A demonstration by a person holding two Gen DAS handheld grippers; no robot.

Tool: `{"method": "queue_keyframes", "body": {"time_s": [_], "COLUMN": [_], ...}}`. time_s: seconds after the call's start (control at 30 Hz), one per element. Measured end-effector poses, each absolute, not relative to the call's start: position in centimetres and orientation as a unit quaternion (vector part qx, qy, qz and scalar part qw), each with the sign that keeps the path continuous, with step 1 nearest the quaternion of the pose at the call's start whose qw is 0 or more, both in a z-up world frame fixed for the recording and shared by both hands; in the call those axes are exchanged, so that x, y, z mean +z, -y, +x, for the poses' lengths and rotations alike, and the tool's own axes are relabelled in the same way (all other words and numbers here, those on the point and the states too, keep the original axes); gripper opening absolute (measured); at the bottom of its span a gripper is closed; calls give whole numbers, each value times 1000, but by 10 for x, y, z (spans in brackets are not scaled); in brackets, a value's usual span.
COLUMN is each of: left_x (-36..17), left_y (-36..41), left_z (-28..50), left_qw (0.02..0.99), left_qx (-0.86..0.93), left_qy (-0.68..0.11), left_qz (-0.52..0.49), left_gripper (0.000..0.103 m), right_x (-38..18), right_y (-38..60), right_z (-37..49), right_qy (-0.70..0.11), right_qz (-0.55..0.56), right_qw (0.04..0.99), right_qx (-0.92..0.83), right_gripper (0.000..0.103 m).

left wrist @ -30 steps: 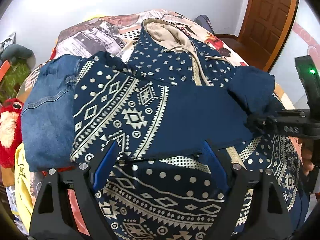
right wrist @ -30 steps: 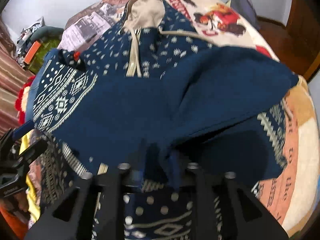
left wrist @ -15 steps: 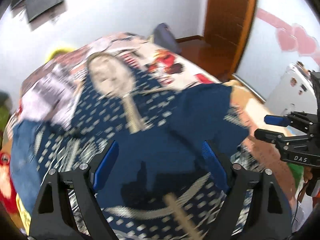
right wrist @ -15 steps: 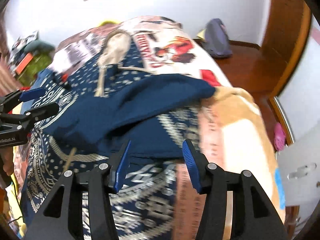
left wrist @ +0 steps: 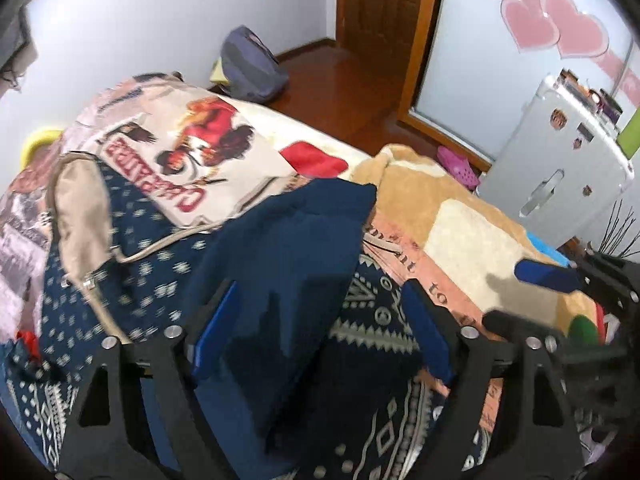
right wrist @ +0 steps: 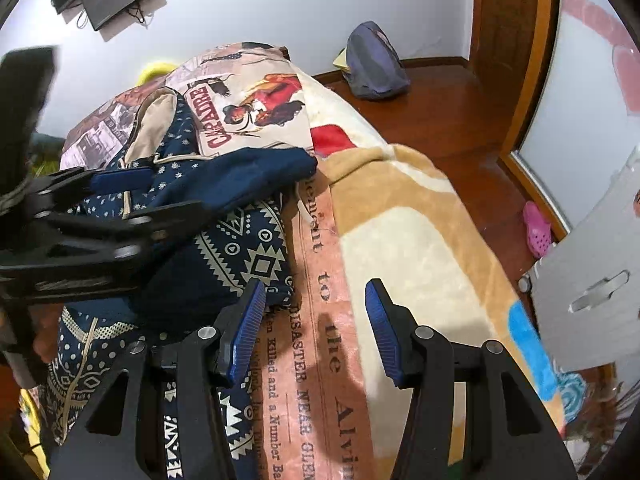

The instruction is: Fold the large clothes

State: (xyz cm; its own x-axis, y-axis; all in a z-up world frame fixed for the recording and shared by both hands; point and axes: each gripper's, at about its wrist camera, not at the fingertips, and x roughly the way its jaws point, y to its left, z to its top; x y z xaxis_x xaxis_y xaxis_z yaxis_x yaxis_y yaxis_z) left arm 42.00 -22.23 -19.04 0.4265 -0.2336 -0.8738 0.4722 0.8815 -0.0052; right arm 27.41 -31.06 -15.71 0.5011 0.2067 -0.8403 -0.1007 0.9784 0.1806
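Left wrist view
Garment: the navy patterned hoodie [left wrist: 168, 280] lies spread on the bed [left wrist: 460, 240], hood up toward the far wall.
Folded part: the plain navy sleeve [left wrist: 296, 248] is laid across the chest, its cuff end reaching to the bed's blanket edge.
Left gripper [left wrist: 320, 336]: jaws stand wide, having just closed a little; the sleeve lies below and between them, but the pads do not press on it, so nothing is held.
Right gripper [left wrist: 552, 280]: seen at the right edge over the blanket; from here I cannot tell what it holds.

Right wrist view
Right gripper [right wrist: 316, 332]: jaws partly open, having just been opening; only the printed blanket shows between them, nothing gripped.
Left gripper [right wrist: 132, 196]: hovers over the sleeve [right wrist: 248, 176] at the left.
Hoodie's side edge [right wrist: 256, 256]: lies just beside the right gripper's left finger, slightly bunched.

Step in hand, as I judge it
Stage: sleeve turned in, both grippers free; the next fold of the body is likely.
Doing it well: flatten the sleeve first, since its cuff overhangs the side edge.
Grip: take the side edge at two well-separated points, pinching all layers.
Risk: lifting one layer only would drag the sleeve back out.
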Motion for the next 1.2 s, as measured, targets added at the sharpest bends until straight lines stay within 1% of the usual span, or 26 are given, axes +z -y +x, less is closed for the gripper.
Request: {"method": "queue_keyframes", "body": {"time_s": [0.1, 0.17, 0.2, 0.23, 0.27, 0.33, 0.4, 0.43, 0.53, 0.73, 0.9, 1.07, 1.2], "left_x": [-210, -217, -223, -227, -229, -235, -232, -227, -207, -142, -82, -60, -74], "left_y": [228, 227, 226, 226, 226, 223, 216, 212, 198, 151, 90, 45, 6], "left_z": [437, 445, 451, 455, 457, 462, 463, 462, 457, 439, 412, 381, 361], "left_qw": [819, 813, 810, 808, 807, 804, 807, 811, 828, 868, 907, 930, 937], "left_qx": [-216, -217, -214, -214, -213, -208, -215, -218, -219, -211, -177, -130, -72], "left_qy": [-523, -534, -541, -545, -548, -554, -548, -542, -516, -449, -381, -344, -342], "left_qz": [99, 83, 73, 67, 64, 60, 45, 37, 19, -3, -17, 11, 10], "left_gripper": [78, 74, 70, 63, 59, 30, 13, 9, 5, 4, 4, 4, 3], "right_x": [-167, -174, -177, -179, -181, -183, -184, -184, -182, -178, -193, -199, -193], "right_y": [314, 314, 315, 316, 316, 317, 317, 316, 311, 285, 260, 238, 220], "right_z": [276, 276, 276, 276, 276, 277, 278, 279, 284, 302, 311, 308, 302], "right_qy": [-499, -504, -506, -509, -511, -514, -516, -516, -513, -509, -534, -545, -544], "right_qz": [59, 59, 60, 60, 61, 68, 73, 75, 73, 68, 51, 30, 14], "right_qw": [860, 858, 857, 855, 854, 852, 850, 850, 851, 852, 835, 828, 827], "right_qx": [86, 79, 78, 78, 78, 77, 78, 78, 83, 102, 119, 129, 142], "right_gripper": [48, 48, 48, 48, 48, 48, 48, 48, 48, 48, 48, 48, 48]}}
